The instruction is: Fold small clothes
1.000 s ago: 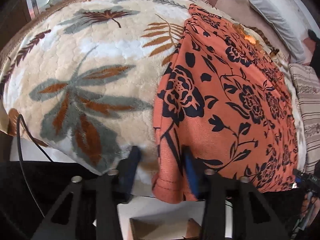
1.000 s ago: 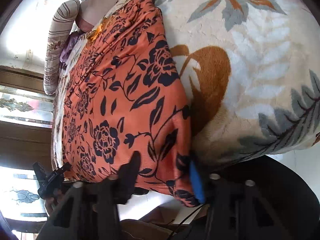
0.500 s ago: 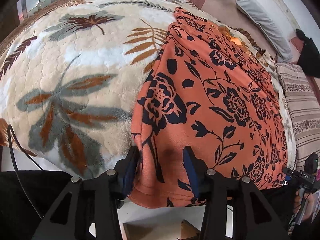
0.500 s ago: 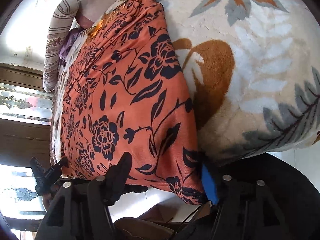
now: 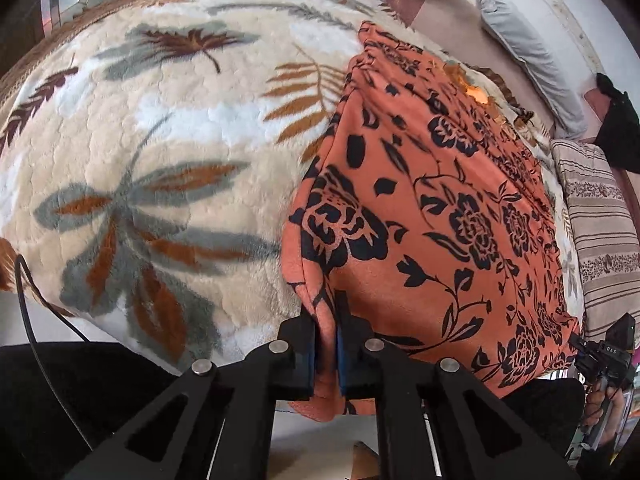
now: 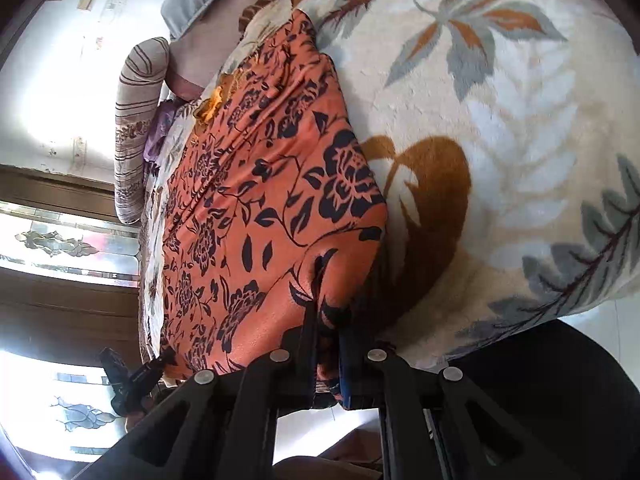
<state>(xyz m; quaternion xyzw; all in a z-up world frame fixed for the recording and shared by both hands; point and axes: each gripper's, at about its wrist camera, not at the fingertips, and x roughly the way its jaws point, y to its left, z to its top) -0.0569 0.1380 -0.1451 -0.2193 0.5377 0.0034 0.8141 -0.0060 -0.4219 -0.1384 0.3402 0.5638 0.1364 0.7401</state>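
An orange garment with a black flower print (image 5: 432, 208) lies flat on the bed and hangs over its near edge. My left gripper (image 5: 327, 336) is shut on the garment's near left corner, with a fold of cloth pinched between the blue pads. In the right wrist view the same garment (image 6: 264, 208) fills the left middle. My right gripper (image 6: 329, 332) is shut on its near right corner. The other gripper shows at the far right of the left wrist view (image 5: 604, 356) and at the lower left of the right wrist view (image 6: 132, 376).
A cream fleece blanket with grey and brown leaves (image 5: 168, 152) covers the bed. Striped pillows (image 5: 600, 236) and a grey pillow (image 5: 524, 48) lie at the head. A black cable (image 5: 28, 312) hangs at the bed's near left edge. Wooden window frames (image 6: 60, 304) stand behind.
Both grippers were open around the garment's near corners one second ago. Both have now closed on the cloth, and the corners are bunched between the pads.
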